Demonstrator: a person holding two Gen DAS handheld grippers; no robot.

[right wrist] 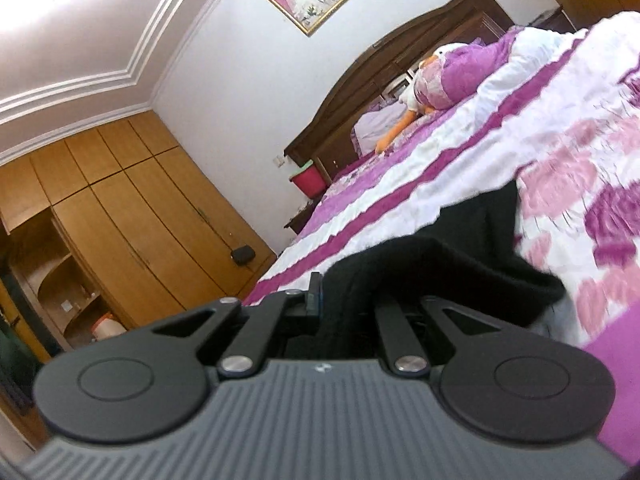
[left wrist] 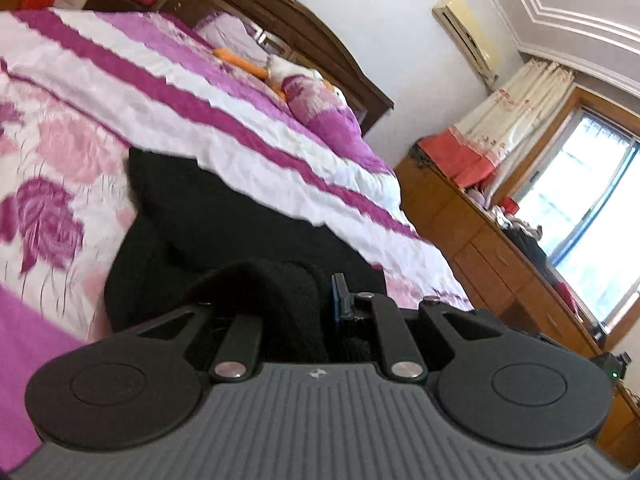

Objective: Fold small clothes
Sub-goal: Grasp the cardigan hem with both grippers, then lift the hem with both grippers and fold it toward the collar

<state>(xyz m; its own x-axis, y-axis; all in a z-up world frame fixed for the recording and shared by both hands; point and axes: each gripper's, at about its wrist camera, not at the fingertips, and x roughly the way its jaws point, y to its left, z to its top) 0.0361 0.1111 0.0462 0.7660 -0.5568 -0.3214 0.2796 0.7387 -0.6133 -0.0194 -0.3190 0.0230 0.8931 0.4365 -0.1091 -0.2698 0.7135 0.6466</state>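
Purple floral bed [left wrist: 60, 128], one black garment [left wrist: 224, 216], two grippers [left wrist: 316, 304] [right wrist: 344, 300] clamping it.

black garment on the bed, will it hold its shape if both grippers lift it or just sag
Probably sag: the black garment bunches into soft folds where the left gripper and right gripper pinch it. Its fuzzy knit-looking edge suggests it grips rather than slips. It likely drags on the rumpled bedspread, since much of it lies there.

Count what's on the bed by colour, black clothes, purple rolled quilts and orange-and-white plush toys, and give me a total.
Black garment, gripped by left gripper and right gripper: 1
Purple rolled quilt: 1
Orange-and-white plush toy: 1
Total: 3
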